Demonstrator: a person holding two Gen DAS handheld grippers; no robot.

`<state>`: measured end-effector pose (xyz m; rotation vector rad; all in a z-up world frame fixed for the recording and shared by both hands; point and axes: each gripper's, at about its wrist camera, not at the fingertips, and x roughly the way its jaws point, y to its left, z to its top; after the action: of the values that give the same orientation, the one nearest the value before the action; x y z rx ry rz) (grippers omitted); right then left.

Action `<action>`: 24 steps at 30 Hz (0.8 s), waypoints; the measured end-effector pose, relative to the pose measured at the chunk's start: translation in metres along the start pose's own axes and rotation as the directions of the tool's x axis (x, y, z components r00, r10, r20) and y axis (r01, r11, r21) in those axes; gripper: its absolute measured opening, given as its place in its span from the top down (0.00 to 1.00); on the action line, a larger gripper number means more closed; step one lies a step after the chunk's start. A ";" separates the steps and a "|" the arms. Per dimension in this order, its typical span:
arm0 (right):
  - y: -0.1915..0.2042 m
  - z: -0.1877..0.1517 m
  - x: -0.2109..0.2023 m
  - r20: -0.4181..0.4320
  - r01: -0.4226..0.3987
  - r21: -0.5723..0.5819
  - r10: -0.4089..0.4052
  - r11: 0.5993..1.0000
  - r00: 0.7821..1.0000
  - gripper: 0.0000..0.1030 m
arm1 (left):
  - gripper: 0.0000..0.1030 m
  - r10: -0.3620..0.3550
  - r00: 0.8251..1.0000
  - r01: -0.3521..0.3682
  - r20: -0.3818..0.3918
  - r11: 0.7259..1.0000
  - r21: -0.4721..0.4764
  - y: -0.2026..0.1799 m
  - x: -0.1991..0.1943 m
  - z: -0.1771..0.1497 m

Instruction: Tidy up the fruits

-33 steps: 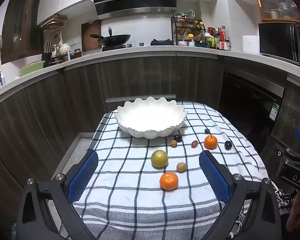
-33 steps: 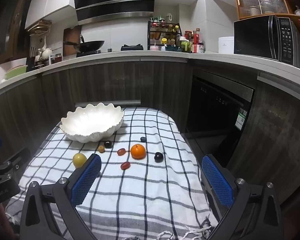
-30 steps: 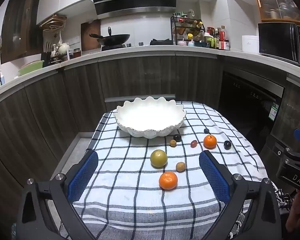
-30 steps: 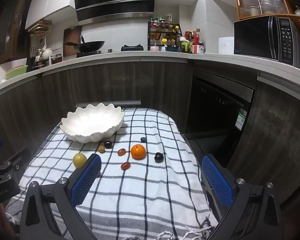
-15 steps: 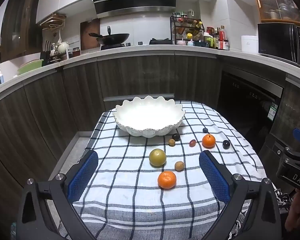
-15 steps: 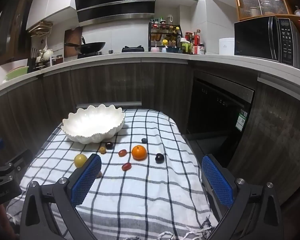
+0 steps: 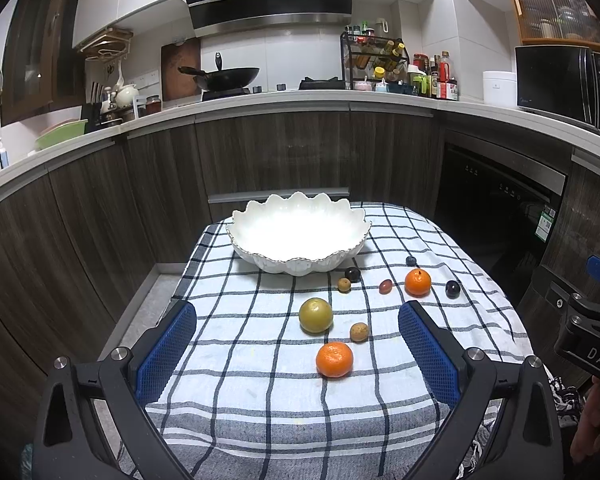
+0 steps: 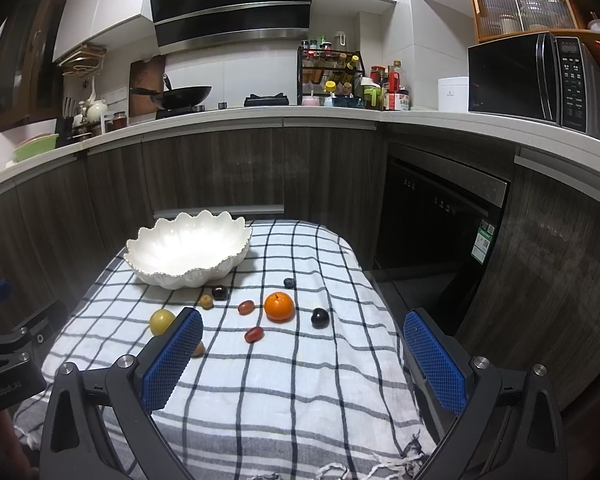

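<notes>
Gaping wide with nothing between its blue pads, the left gripper (image 7: pixel 298 346) hangs above the near end of the checked tablecloth (image 7: pixel 260 384); its jaws stand fully apart. Framed between them in the left wrist view lie a near orange (image 7: pixel 334 359), a small tan fruit (image 7: pixel 359 331) just beyond it, and a yellow-green round fruit (image 7: pixel 315 315) to the left of that one. The right gripper (image 8: pixel 304 360) is likewise spread open and empty, held over the cloth's right half. Its left pad hides part of the small tan fruit in that view, and a red grape (image 8: pixel 254 334) lies just ahead between the jaws.

Farther out sits a second orange (image 8: pixel 279 306), with a dark plum (image 8: pixel 320 317) to its right, another reddish grape (image 8: pixel 246 307) to its left, and a blueberry (image 8: pixel 289 282) behind it. Nearer the bowl lie a dark round fruit (image 8: pixel 220 292) and a small brown one (image 8: pixel 206 301), close together. All the fruit rests on the cloth, none touching the white scalloped bowl (image 7: pixel 300 258), which stands at the far end. Beyond runs a curved counter (image 7: pixel 284 100) bearing a wok (image 7: pixel 224 77), a spice rack (image 7: pixel 374 60) and a microwave (image 7: pixel 564 80).
</notes>
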<state>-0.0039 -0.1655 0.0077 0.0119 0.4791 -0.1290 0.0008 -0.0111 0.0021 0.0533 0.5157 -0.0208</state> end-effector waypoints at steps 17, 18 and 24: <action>-0.002 -0.002 0.002 -0.001 -0.008 0.002 0.008 1.000 1.000 0.01 | 0.00 -0.006 1.000 0.006 0.004 1.000 -0.002 0.005 -0.004 0.001; -0.002 -0.001 0.002 -0.002 -0.010 0.002 0.010 1.000 1.000 0.01 | 0.00 -0.005 1.000 0.005 0.003 1.000 -0.003 0.005 -0.004 0.001; -0.003 -0.003 0.004 -0.004 -0.013 0.005 0.013 1.000 1.000 0.01 | 0.00 -0.007 1.000 0.007 0.002 1.000 -0.001 0.005 -0.004 0.001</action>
<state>-0.0017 -0.1687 0.0035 0.0197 0.4827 -0.1178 -0.0024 -0.0061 0.0053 0.0503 0.5140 -0.0272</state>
